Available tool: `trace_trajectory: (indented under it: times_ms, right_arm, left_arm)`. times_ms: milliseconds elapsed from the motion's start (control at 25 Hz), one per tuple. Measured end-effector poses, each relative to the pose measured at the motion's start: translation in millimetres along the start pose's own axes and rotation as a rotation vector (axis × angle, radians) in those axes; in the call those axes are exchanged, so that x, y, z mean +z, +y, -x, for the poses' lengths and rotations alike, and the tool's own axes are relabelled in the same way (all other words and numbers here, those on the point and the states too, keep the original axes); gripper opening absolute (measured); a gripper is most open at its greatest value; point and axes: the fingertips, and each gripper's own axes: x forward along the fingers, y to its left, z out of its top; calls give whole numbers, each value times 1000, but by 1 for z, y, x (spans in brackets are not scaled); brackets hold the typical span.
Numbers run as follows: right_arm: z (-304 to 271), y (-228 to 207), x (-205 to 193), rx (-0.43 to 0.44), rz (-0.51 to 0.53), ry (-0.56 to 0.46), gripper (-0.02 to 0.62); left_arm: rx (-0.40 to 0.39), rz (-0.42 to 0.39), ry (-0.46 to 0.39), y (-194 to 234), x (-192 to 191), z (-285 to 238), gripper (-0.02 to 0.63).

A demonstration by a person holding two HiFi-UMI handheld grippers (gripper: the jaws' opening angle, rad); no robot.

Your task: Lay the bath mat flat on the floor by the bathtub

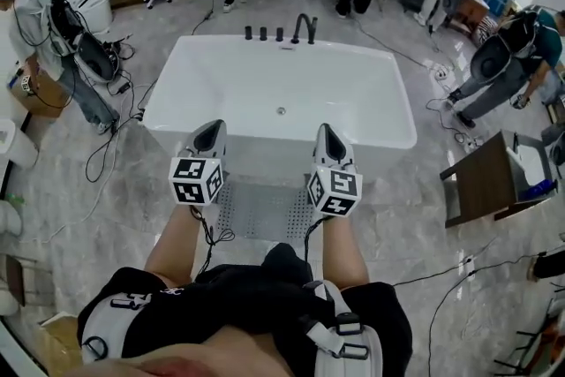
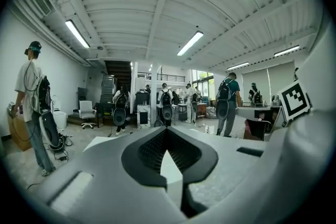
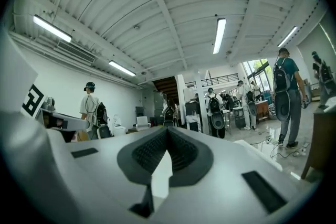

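Note:
A grey perforated bath mat [image 1: 265, 209] lies spread on the marble floor right against the front of the white bathtub [image 1: 388, 97]. My two grippers are held up above the mat, side by side, pointing toward the tub. The left gripper [image 1: 210, 133] hovers over the mat's left end, the right gripper [image 1: 328, 135] over its right end. In the left gripper view the left gripper [image 2: 167, 131] is shut with nothing between its dark pads. The right gripper [image 3: 167, 130] looks the same in its own view: shut and empty. My body hides the mat's near edge.
A black faucet [image 1: 305, 27] stands at the tub's far rim. A wooden side table [image 1: 491, 183] stands to the right. Cables [image 1: 106, 156] trail over the floor on the left. People wearing backpacks [image 1: 62, 57] stand around the room, with a toilet [image 1: 12, 146] at far left.

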Motion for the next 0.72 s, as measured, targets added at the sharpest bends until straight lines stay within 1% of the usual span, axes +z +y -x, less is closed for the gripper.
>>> trace_trajectory:
  times_ms: [120,200,280,360,480,720]
  right_arm:
    - [27,18,45,-16,7,-8,6]
    - [39,28,60,-14,12,-24,6]
    - [49,34,66,-17,16,-41,6]
    - [56,40,67,-24,20,-45,6]
    - [66,50,65,-27,22,-47,6]
    - [63,55,67,-30,21,-65,6]
  left_arm:
    - [-11,-4,-2,-2,42,32,3]
    - [-6,2,-29,2,60,48,3]
    - [7,20,-59,8,70,61,3]
    - [7,28,-61,12,71,71,3]
    - [-8,17,-42,11,65,82,4]
    - [-13,-7,-37,13,61,80,3]
